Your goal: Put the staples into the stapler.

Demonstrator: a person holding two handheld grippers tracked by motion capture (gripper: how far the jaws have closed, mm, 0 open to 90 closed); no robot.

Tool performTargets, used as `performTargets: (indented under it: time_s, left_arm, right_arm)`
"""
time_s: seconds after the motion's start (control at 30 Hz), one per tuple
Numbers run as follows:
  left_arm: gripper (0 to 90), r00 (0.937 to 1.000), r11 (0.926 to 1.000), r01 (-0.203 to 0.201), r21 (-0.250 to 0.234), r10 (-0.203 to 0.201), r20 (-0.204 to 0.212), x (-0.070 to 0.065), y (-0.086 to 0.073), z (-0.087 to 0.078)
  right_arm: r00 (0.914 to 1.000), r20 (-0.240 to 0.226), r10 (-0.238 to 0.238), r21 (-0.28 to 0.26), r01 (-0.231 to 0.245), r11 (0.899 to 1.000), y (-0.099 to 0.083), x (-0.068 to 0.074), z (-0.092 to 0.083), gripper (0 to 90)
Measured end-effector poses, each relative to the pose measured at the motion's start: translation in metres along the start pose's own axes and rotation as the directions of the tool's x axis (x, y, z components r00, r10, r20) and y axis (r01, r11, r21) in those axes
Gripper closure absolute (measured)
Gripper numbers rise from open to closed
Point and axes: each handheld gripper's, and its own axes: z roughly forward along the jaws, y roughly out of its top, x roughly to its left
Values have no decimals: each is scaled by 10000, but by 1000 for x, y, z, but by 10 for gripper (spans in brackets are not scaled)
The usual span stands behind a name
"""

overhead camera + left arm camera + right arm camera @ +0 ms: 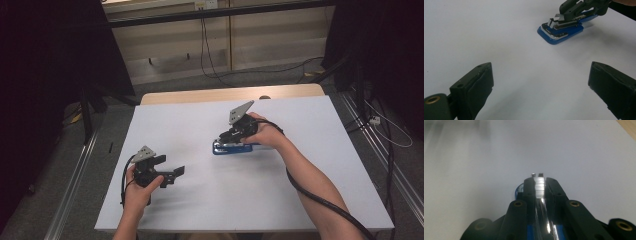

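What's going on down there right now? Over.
Right gripper shut on blue stapler, flat on table. Left gripper open, holding nothing. Nothing between them.

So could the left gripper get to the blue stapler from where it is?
Probably yes. The left gripper is open, with bare table between it and the stapler. But the right gripper already clamps the stapler's top.

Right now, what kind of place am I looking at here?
Probably a lab or recording workspace, not a home. A white table stands between black curtains, cables trail over the grey carpet, and a person works a blue stapler with two handheld grippers.
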Motion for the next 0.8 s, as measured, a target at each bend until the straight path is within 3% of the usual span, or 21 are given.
performTargets:
  time_s: [0.8]
  left_arm:
    - [62,10000,10000,16,56,-16,-66,1,-2,0]
  right_arm:
    - [9985,-254,-487,42,489,9988,-1,-6,2,794]
